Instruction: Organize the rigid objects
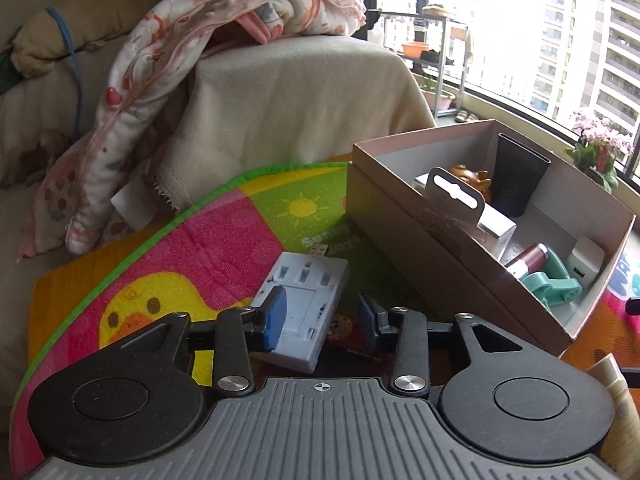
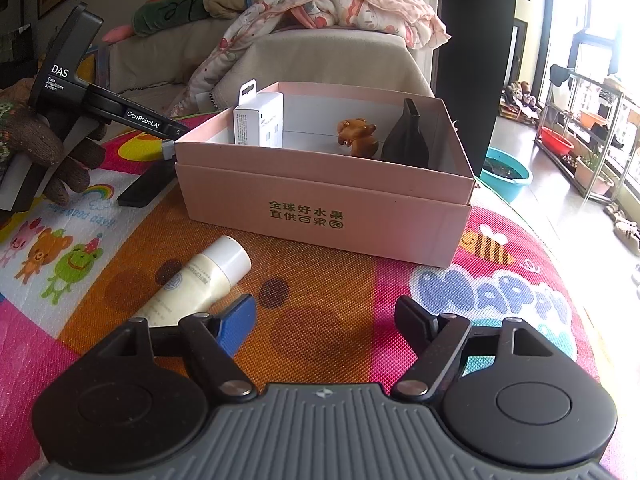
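The left gripper (image 1: 323,322) sits low over the play mat (image 1: 216,240), its jaws spread moderately, and a white power strip (image 1: 302,308) lies right at its tips. The strip's near end sits between the two blue pads (image 1: 276,318), though the left pad overlaps the strip's top face rather than its edge, so I cannot tell whether it touches. The strip's long axis runs away from this gripper and tilts slightly to the right, roughly in line with the fingers.

The largest thing on the mat is the pink cardboard box (image 1: 432,248), just to the right of the strip and ahead. It already holds a black cup, a white carton, a brown figurine and a few smaller items.

The right gripper (image 2: 324,320) has its jaws wide and holds nothing. A cream tube (image 2: 200,280) lies on the mat just left of its left finger, its white cap pointing toward the box (image 2: 320,208).

In my judgement the left gripper is far nearer the strip and is lined up for it; the tube falls to the right one.
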A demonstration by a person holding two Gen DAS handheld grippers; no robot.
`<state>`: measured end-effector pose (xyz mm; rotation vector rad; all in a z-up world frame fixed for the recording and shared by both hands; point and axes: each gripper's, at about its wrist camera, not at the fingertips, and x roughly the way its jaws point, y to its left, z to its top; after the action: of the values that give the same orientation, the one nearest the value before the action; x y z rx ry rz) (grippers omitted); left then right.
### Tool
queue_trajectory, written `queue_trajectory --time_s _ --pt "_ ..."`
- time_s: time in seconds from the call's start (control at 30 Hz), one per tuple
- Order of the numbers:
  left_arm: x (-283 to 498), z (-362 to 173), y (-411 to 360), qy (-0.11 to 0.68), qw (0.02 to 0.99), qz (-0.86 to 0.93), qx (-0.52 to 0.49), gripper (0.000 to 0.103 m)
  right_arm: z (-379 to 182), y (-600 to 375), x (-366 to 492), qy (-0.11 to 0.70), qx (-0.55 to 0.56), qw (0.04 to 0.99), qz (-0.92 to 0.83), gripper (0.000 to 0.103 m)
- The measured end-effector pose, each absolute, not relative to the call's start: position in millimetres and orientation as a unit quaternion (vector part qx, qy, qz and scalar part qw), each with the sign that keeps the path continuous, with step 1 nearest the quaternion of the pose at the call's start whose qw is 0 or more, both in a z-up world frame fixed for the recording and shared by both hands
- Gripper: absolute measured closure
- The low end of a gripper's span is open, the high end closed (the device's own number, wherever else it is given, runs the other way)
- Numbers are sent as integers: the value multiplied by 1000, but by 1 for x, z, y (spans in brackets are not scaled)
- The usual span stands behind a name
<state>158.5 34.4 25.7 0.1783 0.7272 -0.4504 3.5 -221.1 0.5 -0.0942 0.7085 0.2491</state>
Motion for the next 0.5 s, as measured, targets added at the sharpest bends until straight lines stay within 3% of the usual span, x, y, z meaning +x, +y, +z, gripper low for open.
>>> queue_trajectory --time_s 0.03,0.3,0.5 --pt "160 27 34 357 902 -228 84 49 1 -221 4 346 -46 929 122 26" --pt "164 36 28 340 906 -211 141 50 0 -221 3 346 -46 929 122 26" --pt "185 24 34 379 891 -211 132 45 0 -221 3 346 -46 929 121 26"
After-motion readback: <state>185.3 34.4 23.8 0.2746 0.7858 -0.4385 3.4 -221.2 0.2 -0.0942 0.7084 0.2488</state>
